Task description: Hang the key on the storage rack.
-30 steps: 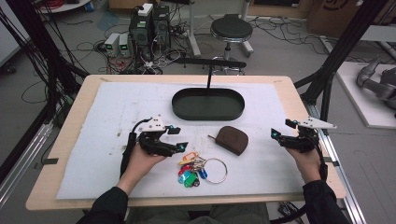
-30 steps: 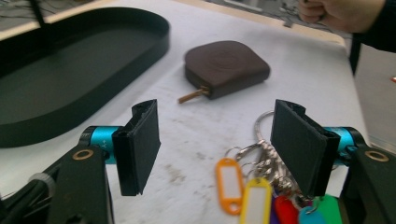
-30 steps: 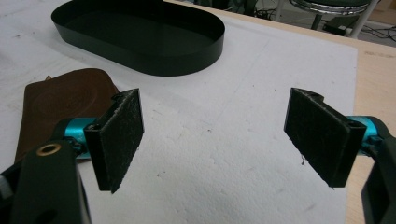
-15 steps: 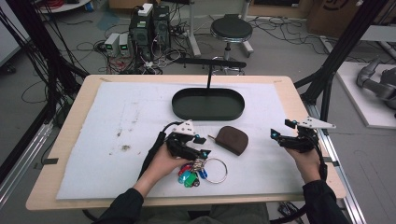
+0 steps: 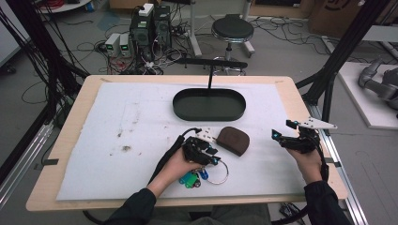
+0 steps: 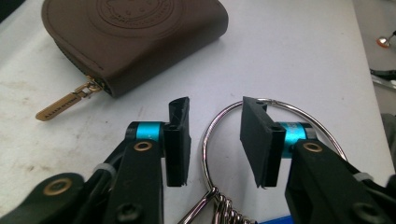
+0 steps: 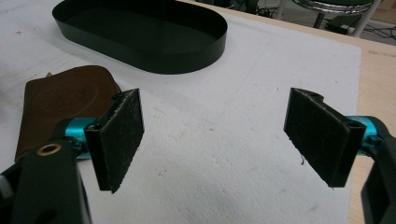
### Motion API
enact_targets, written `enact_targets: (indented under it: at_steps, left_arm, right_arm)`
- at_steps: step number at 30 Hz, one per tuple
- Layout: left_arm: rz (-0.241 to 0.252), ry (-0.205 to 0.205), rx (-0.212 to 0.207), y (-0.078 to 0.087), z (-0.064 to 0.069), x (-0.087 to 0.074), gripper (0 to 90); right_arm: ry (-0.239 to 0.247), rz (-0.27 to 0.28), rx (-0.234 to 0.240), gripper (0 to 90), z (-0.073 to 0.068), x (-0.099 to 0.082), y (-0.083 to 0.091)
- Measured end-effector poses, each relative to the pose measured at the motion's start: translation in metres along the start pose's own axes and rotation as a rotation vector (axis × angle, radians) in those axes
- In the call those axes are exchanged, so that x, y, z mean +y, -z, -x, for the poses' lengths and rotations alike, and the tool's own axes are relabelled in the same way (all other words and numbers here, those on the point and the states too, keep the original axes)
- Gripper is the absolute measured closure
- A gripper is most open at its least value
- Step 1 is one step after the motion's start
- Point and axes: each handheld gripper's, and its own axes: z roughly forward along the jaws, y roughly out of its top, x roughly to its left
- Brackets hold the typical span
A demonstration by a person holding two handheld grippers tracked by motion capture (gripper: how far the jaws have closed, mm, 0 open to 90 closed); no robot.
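The left tongs (image 6: 215, 137) are standing open over the key ring (image 6: 275, 116), near the middle of the surface's (image 5: 141, 117) near edge. One jaw is sitting inside the loop and the other on or just past its wire at the far side. Coloured keys (image 5: 191, 178) are trailing from the ring toward the person, and a brown pouch (image 5: 234, 140) is lying just beyond it, zip pull pointing out. An oval black tray (image 5: 209, 104) is sitting further back, toward the far edge.

The right tongs (image 7: 212, 140) are hanging wide open with nothing between them, near the right edge, well apart from the ring.

The ring is looking like thin, stiff, polished wire: light, but slippery and lying flat, so it is likely to skate under a jaw. Closing across the wire where the jaws are already straddling it seems the surest hold; the keys will probably swing and drag once lifted. The pouch is looking soft and should take a grip across its edge.
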Motion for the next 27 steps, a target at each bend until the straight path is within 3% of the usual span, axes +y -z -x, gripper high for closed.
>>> enact_targets:
  at_steps: [3, 7, 13, 18, 24, 27]
  left_arm:
    - [-0.016, 0.005, 0.002, -0.0028, 0.0004, -0.0002, 67.7]
    - [-0.059, -0.024, 0.022, -0.0065, 0.0025, -0.0002, 71.5]
    - [-0.058, -0.032, 0.049, -0.0068, 0.0031, -0.0005, 80.6]
    - [-0.077, -0.083, 0.083, -0.0069, 0.0096, 0.0011, 84.4]
    - [-0.071, -0.082, 0.079, -0.0056, 0.0082, 0.0009, 85.5]
    - [-0.033, -0.069, 0.074, 0.0012, 0.0046, 0.001, 85.8]
  right_arm:
    - [0.0, -0.001, 0.0, 20.4, -0.0001, 0.0001, 0.0002]
    - [0.001, 0.001, 0.001, 20.4, 0.0001, 0.0, 0.0]
    - [0.001, 0.0, -0.001, 20.4, 0.0003, -0.0001, 0.0003]
    - [-0.001, 0.003, -0.002, 20.4, 0.0006, -0.0003, 0.0009]
    - [-0.001, 0.006, -0.007, 20.4, 0.0013, -0.0005, 0.0016]
    - [0.0, 0.005, -0.008, 20.5, 0.0015, -0.0006, 0.0016]
